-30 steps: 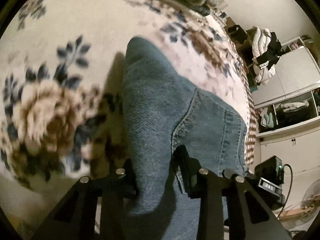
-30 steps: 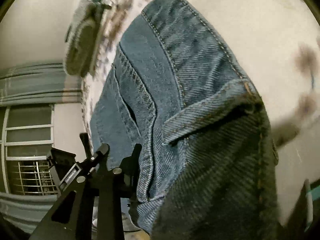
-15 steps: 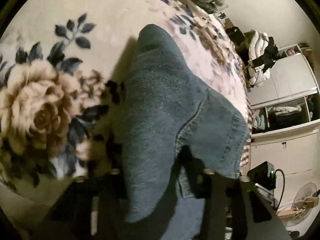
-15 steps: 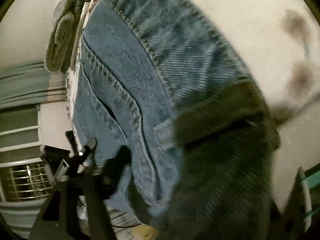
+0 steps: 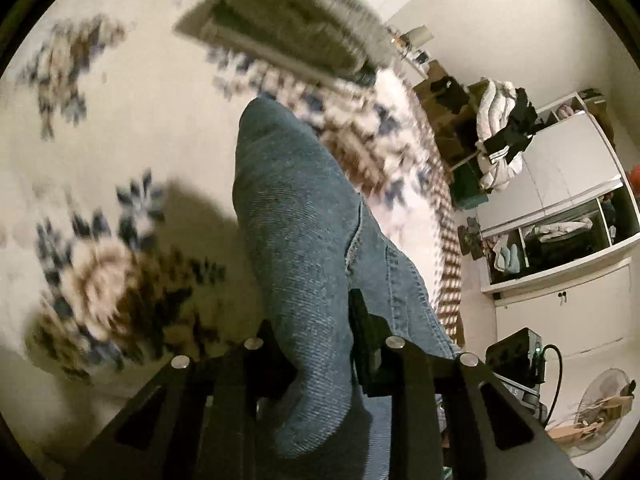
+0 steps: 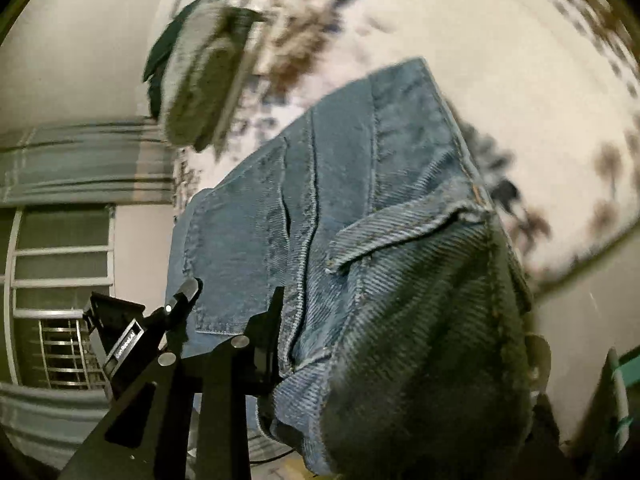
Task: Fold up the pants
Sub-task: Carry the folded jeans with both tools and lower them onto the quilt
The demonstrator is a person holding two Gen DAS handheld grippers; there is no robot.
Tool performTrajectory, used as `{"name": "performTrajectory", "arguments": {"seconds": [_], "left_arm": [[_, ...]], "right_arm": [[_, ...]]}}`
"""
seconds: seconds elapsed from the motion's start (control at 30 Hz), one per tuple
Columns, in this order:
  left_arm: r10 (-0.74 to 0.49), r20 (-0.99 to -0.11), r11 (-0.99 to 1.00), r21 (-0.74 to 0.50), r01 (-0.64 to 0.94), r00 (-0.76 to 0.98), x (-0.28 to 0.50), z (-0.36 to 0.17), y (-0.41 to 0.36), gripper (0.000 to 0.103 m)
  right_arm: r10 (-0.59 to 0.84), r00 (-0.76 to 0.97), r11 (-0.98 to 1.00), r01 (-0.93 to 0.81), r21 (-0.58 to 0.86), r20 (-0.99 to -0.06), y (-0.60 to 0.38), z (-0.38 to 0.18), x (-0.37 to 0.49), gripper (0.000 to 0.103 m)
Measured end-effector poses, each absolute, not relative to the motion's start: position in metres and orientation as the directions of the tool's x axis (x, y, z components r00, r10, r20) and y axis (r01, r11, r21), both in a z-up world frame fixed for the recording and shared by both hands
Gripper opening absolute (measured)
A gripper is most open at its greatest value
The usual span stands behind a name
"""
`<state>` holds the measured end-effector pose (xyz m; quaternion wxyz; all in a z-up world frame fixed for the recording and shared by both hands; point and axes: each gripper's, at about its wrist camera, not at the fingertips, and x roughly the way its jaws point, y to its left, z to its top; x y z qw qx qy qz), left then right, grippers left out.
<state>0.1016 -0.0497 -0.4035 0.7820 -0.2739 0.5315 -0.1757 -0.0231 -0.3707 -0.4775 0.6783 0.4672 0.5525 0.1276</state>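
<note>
Here both the left hand-held gripper [image 5: 320, 344] and right hand-held gripper [image 6: 360, 356] seem clamped on the jeans [image 5: 304, 240] above a floral blanket [image 5: 120, 140].

A cream bedspread printed with brown roses and dark blue leaves [image 5: 120, 168] fills most of both views, with a grey-green folded blanket [image 5: 288, 20] lying at its far end. Beyond the bed stand a white shelved cupboard [image 5: 560, 216], a heap of white and black clothes [image 5: 504, 132] and a pale standing fan [image 5: 604, 404]. Opposite, grey striped curtains [image 6: 80, 160] frame a white-barred window [image 6: 60, 300] in a plain pale wall [image 6: 80, 48].
</note>
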Motion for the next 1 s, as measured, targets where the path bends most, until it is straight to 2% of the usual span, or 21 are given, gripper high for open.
{"name": "performTrajectory", "arguments": {"seconds": [0.3,0.63,0.83,1.0], "left_arm": [[-0.577,-0.652,0.769,-0.636,0.059,0.492,0.199,-0.333,-0.031,0.021],[-0.592,-0.556,0.740,-0.661,0.120,0.583,0.404,-0.283,0.012,0.021],[-0.572,-0.563,0.748,-0.656,0.098,0.596,0.499,-0.310,0.042,0.021],[-0.522,-0.678,0.803,-0.595,0.031,0.517,0.538,-0.378,0.057,0.023]], "right_arm": [[0.671,0.441,0.566,0.214,0.796,-0.596,-0.346,-0.390,0.085,0.032],[0.612,0.550,0.624,0.106,0.774,-0.569,-0.308,-0.308,0.320,0.032],[0.602,0.560,0.651,0.070,0.756,-0.570,-0.281,-0.319,0.441,0.032],[0.593,0.484,0.686,0.116,0.718,-0.644,-0.263,-0.374,0.502,0.032]]}}
